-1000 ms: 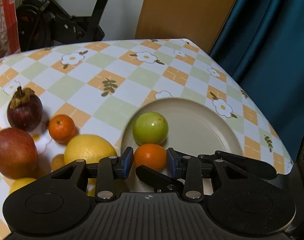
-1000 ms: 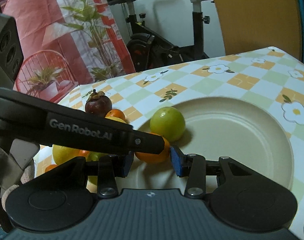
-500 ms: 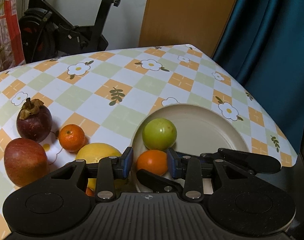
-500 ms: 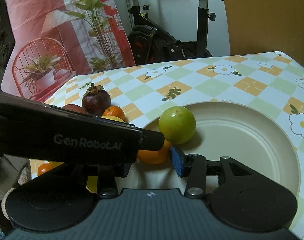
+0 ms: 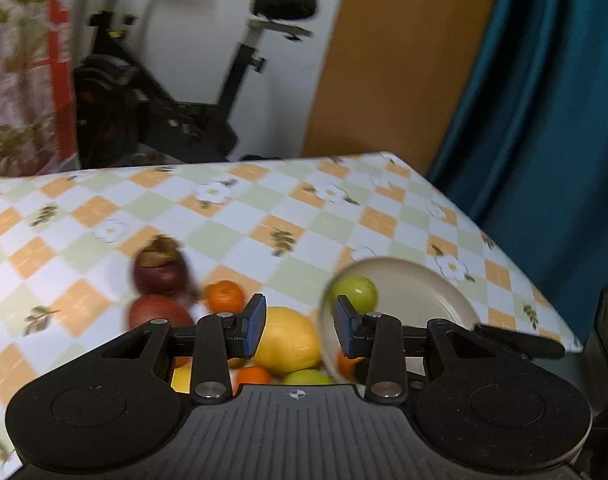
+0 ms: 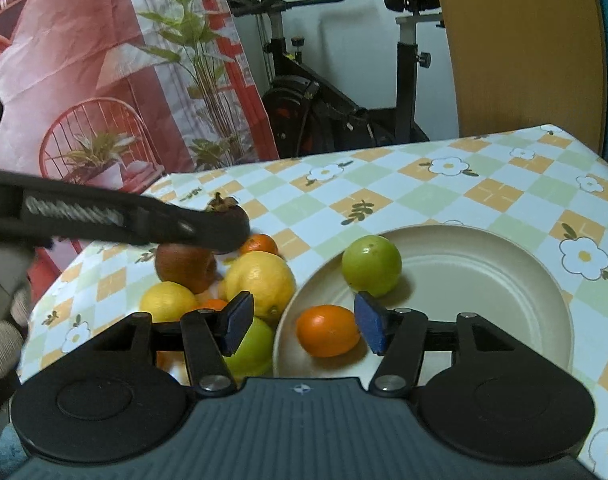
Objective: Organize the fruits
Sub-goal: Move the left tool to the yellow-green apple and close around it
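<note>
Now, in the left wrist view, the left gripper (image 5: pixel 298 330) has drawn up and back from the beige plate (image 5: pixel 448 296), which sat large under its fingers a second ago and is now small at centre right. Its blue pads stand a little apart with nothing between them; the fruit seen in the gap lies on the table below. The frame is smeared by motion. A round green fruit (image 5: pixel 354 292) sits on the plate's left side, and left of the plate lie a large yellow citrus (image 5: pixel 286 338), a small mandarin (image 5: pixel 225 295), a red apple (image 5: pixel 158 314) and a dark mangosteen (image 5: pixel 160 268) with its dry calyx.

Next, in the right wrist view, the right gripper (image 6: pixel 302 324) is opening its jaws: the glossy oval orange (image 6: pixel 328 330) that they flanked closely a second ago now rests free on the plate (image 6: pixel 504 280) at lower centre, clear of both pads. That reads as a finished placement, making two fruits on the plate with the smooth green one (image 6: pixel 371 265). The left gripper (image 6: pixel 224 228) crosses the left of the frame above the heap. Still off the plate on the glossy checked tablecloth (image 6: pixel 444 196) are the dimpled yellow citrus (image 6: pixel 260 280), a lemon (image 6: pixel 168 302) and a green apple (image 6: pixel 252 346).
</note>
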